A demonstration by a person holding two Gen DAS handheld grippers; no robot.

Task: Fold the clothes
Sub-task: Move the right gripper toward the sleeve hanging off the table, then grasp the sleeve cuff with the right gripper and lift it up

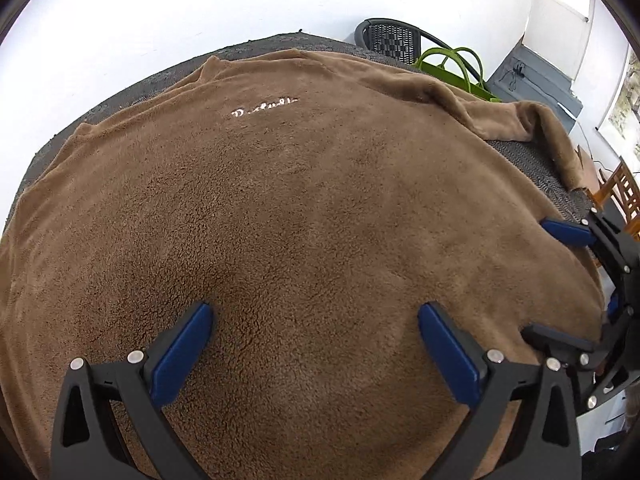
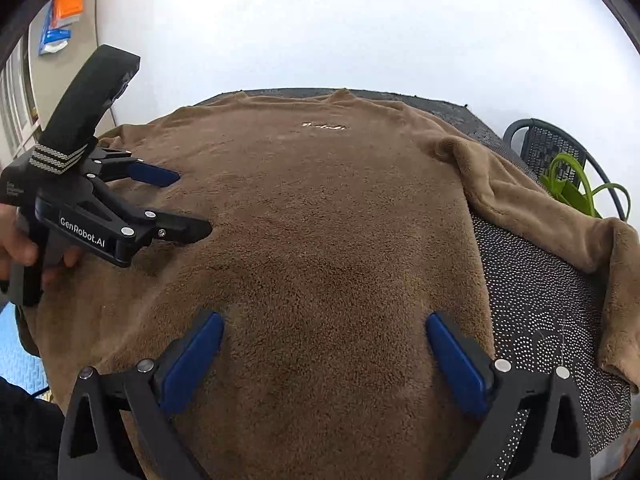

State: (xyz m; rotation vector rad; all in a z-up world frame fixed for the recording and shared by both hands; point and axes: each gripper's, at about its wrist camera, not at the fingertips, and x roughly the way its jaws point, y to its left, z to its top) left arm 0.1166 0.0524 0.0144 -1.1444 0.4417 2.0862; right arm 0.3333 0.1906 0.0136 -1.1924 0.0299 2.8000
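Note:
A brown fleece sweater [image 1: 304, 208] [image 2: 320, 216] lies flat, front up, on a dark dotted table [image 2: 540, 300], with white script on its chest [image 1: 264, 107]. One sleeve [image 2: 540, 208] trails to the right across the table and over its edge. My left gripper [image 1: 315, 308] stands open just over the sweater's lower body, nothing pinched between its blue pads. In the right wrist view the left gripper [image 2: 192, 203] is at the sweater's left side, held by a person's hand [image 2: 16, 240]. My right gripper [image 2: 324, 317] is open too, over the hem area near the sweater's right side.
A black mesh chair [image 1: 394, 40] and a green bag [image 1: 452, 68] stand behind the table's far right corner. A wooden chair [image 1: 624, 192] is at the right. White wall lies behind. A blue floor mat [image 2: 16, 352] shows below the table's left edge.

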